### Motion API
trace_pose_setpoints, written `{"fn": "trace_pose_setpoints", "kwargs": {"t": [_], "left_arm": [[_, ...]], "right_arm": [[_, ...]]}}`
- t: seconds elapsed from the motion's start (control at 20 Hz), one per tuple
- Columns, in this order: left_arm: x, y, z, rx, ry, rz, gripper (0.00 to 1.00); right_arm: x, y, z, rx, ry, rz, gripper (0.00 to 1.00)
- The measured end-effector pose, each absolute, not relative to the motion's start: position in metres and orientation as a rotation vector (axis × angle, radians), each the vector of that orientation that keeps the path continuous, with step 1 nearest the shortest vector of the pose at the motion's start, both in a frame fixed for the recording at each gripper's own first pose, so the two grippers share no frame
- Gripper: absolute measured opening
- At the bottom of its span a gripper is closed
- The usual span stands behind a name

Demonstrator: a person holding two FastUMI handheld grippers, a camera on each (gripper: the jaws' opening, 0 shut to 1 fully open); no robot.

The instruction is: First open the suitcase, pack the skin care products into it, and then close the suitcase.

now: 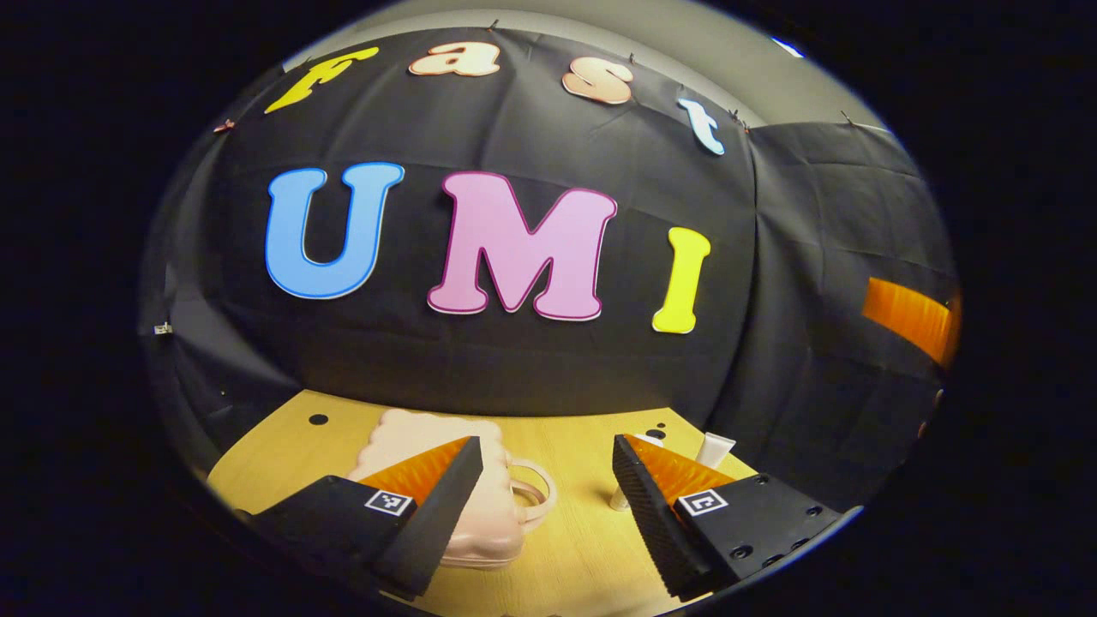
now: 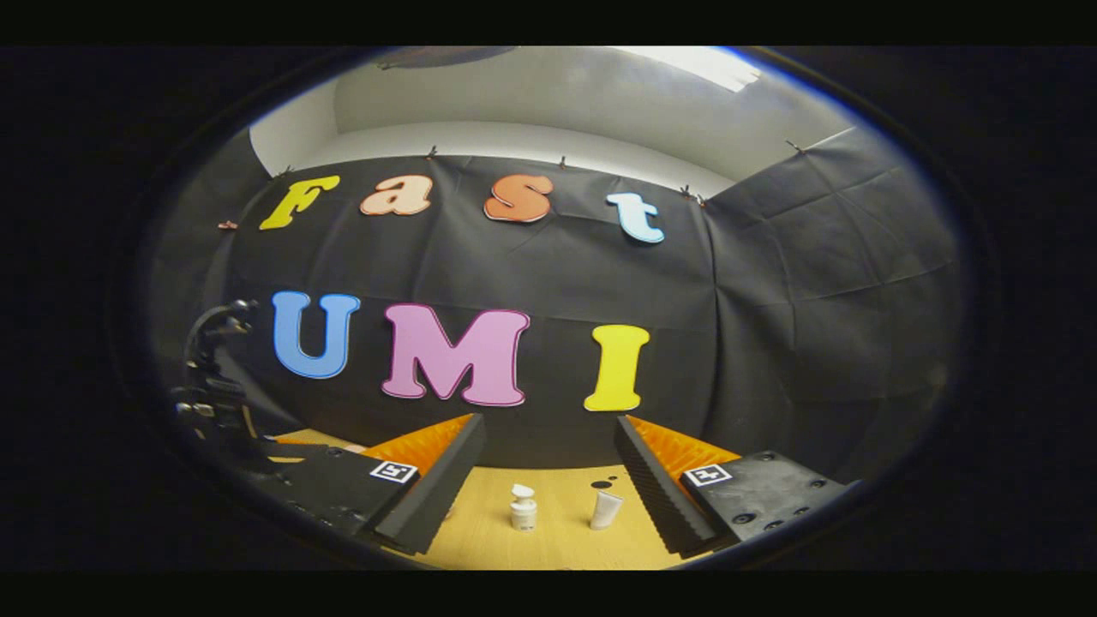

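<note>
Wooden table [image 1: 574, 548]: suitcase [image 1: 493, 523] shut; both tools [image 1: 547, 467] [image 2: 548, 450] wide, holding nothing.

Left tool [image 1: 546, 480] finger hides suitcase [image 1: 488, 514] front; right finger hides tube [image 1: 714, 447] base.

I see both views facing booth's back wall, low over wooden table [image 1: 566, 548]. Left gripper view sits nearer, by table's left part; right gripper view farther back. Shared: white tube [image 2: 605, 509], table's far edge.
</note>
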State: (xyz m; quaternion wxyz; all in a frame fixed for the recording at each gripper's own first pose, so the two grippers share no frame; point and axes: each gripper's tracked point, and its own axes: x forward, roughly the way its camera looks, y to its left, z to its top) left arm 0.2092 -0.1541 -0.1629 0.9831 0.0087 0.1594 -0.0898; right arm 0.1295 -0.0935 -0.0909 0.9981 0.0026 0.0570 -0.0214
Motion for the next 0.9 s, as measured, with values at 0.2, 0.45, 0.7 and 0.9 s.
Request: {"fn": "trace_pose_setpoints", "kwargs": {"t": [0.2, 0.45, 0.7, 0.9], "left_arm": [[0.262, -0.185, -0.231, 0.051, 0.414, -0.217, 0.95], [0.312, -0.209, -0.311, 0.098, 0.551, -0.204, 0.96], [0.335, -0.206, -0.371, 0.072, 0.703, -0.095, 0.96], [0.339, -0.201, -0.405, 0.124, 0.798, -0.007, 0.92]], "right_arm": [[0.152, -0.106, -0.122, -0.019, 0.143, -0.039, 0.96], [0.178, -0.123, -0.167, 0.016, 0.238, -0.045, 0.96], [0.190, -0.152, -0.200, 0.018, 0.291, -0.092, 0.97], [0.194, -0.163, -0.222, 0.015, 0.340, -0.099, 0.97]]}}
